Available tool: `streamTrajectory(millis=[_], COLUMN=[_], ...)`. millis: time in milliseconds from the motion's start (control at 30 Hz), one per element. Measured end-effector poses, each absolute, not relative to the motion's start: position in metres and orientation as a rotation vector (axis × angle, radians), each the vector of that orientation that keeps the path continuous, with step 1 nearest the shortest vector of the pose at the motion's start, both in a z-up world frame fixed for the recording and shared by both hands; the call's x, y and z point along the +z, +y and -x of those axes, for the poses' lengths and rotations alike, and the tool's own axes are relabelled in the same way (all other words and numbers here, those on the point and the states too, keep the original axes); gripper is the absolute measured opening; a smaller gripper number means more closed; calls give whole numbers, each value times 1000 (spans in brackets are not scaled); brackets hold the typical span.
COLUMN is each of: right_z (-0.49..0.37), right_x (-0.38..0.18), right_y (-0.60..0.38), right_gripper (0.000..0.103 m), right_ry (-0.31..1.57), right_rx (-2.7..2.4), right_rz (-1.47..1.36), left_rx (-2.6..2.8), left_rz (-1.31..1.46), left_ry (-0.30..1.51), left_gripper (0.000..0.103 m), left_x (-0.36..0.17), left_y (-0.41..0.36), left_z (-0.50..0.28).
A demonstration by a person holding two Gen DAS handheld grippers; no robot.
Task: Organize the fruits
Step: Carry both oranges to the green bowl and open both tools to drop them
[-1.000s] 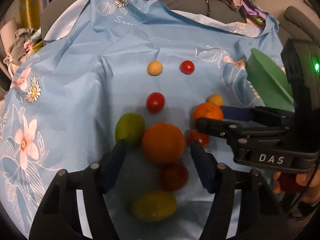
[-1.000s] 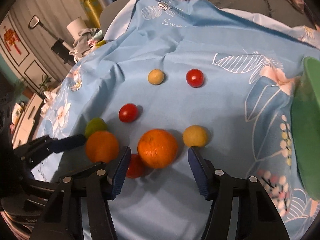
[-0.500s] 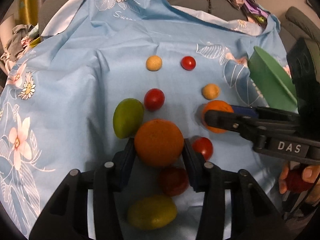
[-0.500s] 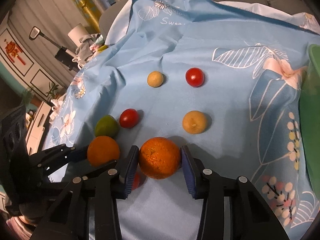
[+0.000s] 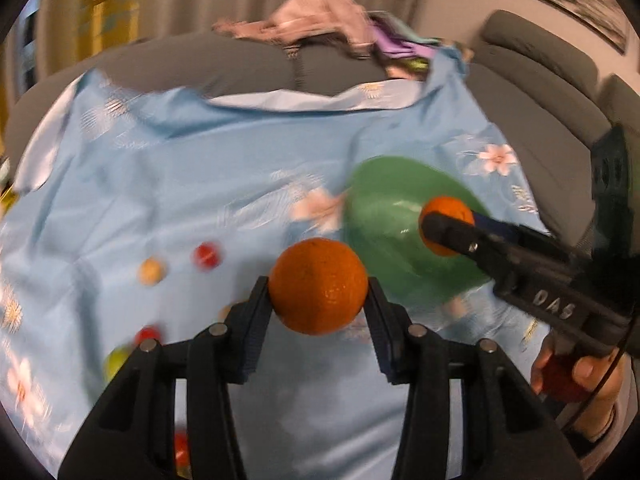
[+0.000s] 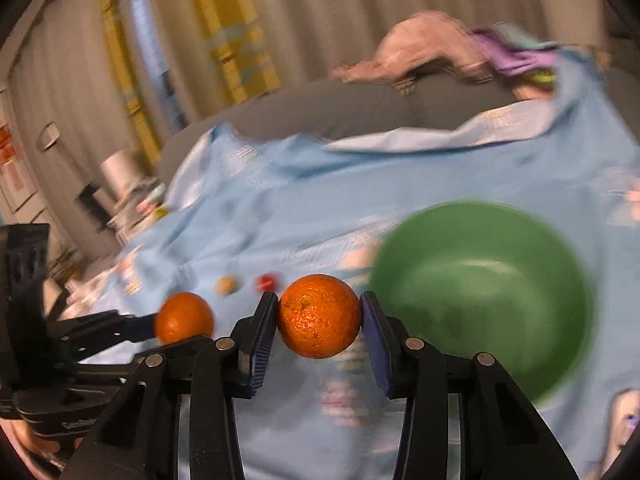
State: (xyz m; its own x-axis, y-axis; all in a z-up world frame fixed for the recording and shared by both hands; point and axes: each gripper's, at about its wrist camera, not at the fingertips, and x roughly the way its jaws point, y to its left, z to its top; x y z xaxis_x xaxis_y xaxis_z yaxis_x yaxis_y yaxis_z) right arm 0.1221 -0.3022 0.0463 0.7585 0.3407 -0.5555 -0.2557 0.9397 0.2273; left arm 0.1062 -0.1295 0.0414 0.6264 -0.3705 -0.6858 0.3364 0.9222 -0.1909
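Your light blue floral cloth covers the grey sofa and fills most of both views, blurred throughout. The green bowl sits on the cloth to the right, tilted toward the cameras.

Your left gripper is clamped on a large orange, one blue pad against each side, with the fruit lifted above the cloth just left of the bowl's rim. Your right gripper grips a second orange the same way; in the left wrist view that fruit hangs in front of the bowl's hollow.

Smaller fruits lie on the cloth, well apart from the bowl: a red tomato, a pale yellow round fruit beside it, another red one nearer you, and a green-yellow one at the left finger's base. Their outlines are too smeared to tell more.
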Motion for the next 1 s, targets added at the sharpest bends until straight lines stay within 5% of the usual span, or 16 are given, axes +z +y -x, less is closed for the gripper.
streamTrajectory(millis=[533, 700, 900, 1000], right_z=[-128, -124, -108, -91], right_x=[17, 24, 43, 61], right_y=[-381, -388, -397, -395], right_gripper=[44, 44, 45, 61], right_ry=[728, 692, 565, 440], right_rx=[160, 140, 177, 207], right_rz=[-161, -174, -258, -296], left_rx=[-479, -488, -454, -415], left_rz=[-7, 2, 57, 132], left_ry=[902, 850, 757, 723], left_gripper=[48, 73, 85, 90], left_x=[14, 29, 60, 72], left_y=[-222, -217, -181, -149], left_z=[-167, -157, -129, -114])
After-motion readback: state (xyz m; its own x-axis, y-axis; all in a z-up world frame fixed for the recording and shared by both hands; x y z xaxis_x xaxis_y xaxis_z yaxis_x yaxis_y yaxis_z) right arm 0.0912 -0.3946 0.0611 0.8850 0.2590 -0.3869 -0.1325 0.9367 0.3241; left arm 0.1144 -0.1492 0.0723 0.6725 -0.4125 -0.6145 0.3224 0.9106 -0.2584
